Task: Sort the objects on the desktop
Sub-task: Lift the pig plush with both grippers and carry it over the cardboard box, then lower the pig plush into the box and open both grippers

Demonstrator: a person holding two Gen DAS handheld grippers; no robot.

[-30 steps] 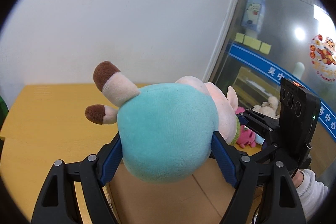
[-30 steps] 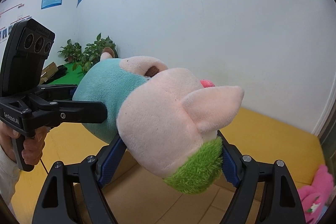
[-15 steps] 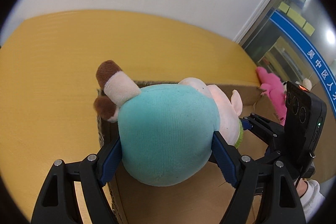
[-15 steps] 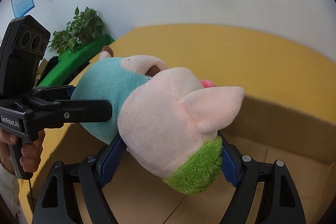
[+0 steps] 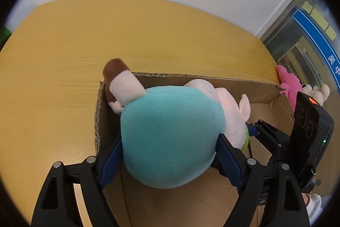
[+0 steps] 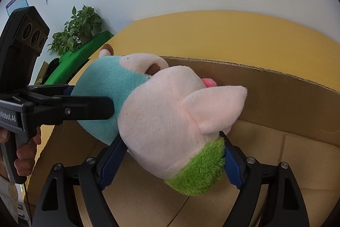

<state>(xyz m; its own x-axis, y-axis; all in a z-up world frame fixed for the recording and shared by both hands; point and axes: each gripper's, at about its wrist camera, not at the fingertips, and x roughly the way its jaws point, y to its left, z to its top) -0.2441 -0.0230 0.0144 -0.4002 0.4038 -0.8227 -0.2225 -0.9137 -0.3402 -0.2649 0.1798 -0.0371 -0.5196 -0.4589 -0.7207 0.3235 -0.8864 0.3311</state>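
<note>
Both tools carry 1 plush pig down from wall height into 1 open cardboard box (image 5: 191,81) on the yellow worktop (image 5: 63,78).
Left tool (image 5: 170,152) clamps the pig's (image 5: 170,137) teal body with wide-set jaws that have just eased open a little; right tool (image 6: 170,154) grips the pink head beside the green collar, pads pressing. 2 more plush toys, 1 pink (image 5: 290,84) and 1 cream (image 5: 316,92), lie past the box's far corner.
</note>
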